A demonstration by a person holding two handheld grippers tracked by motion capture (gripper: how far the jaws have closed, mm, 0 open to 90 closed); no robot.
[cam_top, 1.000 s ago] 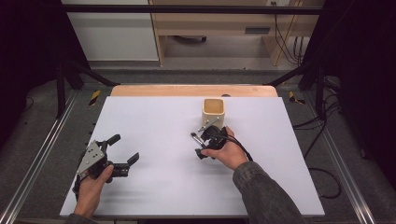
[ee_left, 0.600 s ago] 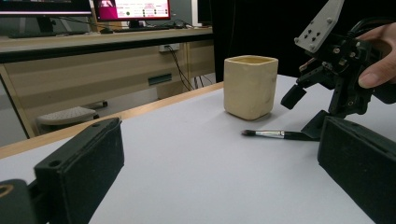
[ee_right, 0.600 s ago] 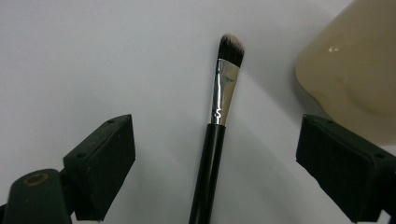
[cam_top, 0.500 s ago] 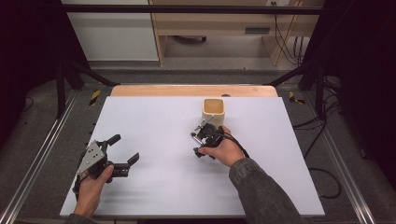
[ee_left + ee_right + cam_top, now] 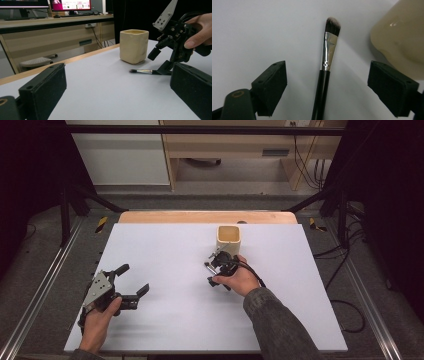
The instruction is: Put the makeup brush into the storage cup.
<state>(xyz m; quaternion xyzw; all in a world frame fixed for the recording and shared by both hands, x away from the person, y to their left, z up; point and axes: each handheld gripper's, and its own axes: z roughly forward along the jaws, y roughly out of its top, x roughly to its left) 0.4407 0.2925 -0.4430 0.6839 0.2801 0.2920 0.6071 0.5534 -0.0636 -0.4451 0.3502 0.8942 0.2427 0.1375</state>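
Right gripper view: the right gripper is standing spread wide, one black jaw on each side of the brush, gripping nothing.
Brush: it is lying flat on the white table, bristles pointing away from the gripper, just beside the cup.
Cup: it is sitting upright, close to the right-hand jaw in the right gripper view.
Left gripper: the left gripper is resting released and empty, well apart from the brush.
Risk, slipping: I judge the thin round handle could be rolling or skidding if the jaws are closing unevenly.
Risk, cup: the jaw nearest the cup could be nudging it while closing or lifting.
Change: the right hand is sitting slightly farther from the cup than a second ago; the left gripper is staying put.
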